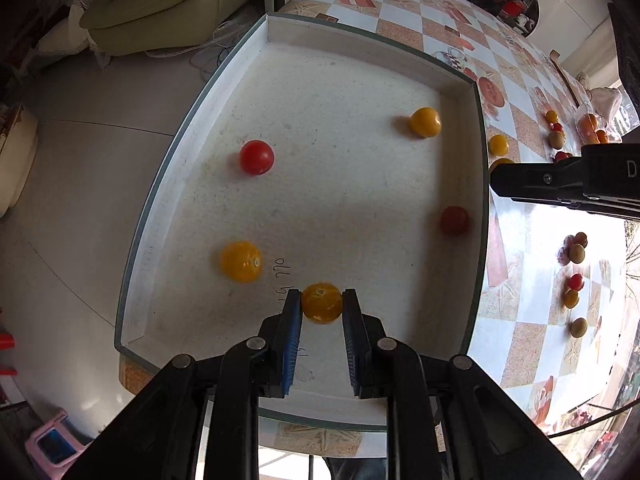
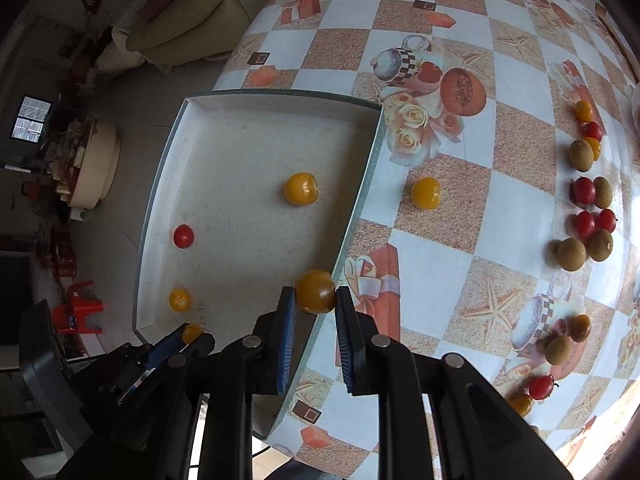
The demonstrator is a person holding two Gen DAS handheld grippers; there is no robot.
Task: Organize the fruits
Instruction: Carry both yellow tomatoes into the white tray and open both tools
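Grippers each clamp a yellow fruit. Left gripper (image 1: 321,307) pinches a yellow tomato (image 1: 321,302) between blue pads, low over the near end of the white tray (image 1: 132,248). Right gripper (image 2: 316,300) holds a darker yellow tomato (image 2: 315,291) right above the tray's right wall. Inside the tray lie two more yellow tomatoes (image 1: 241,261) (image 1: 425,122) and two red ones (image 1: 257,157) (image 1: 454,220). Just right of the tray, one yellow tomato (image 2: 426,193) sits on the checkered tablecloth (image 2: 440,264); farther right, red tomatoes (image 2: 585,224) and brownish-green fruits (image 2: 572,254) cluster.
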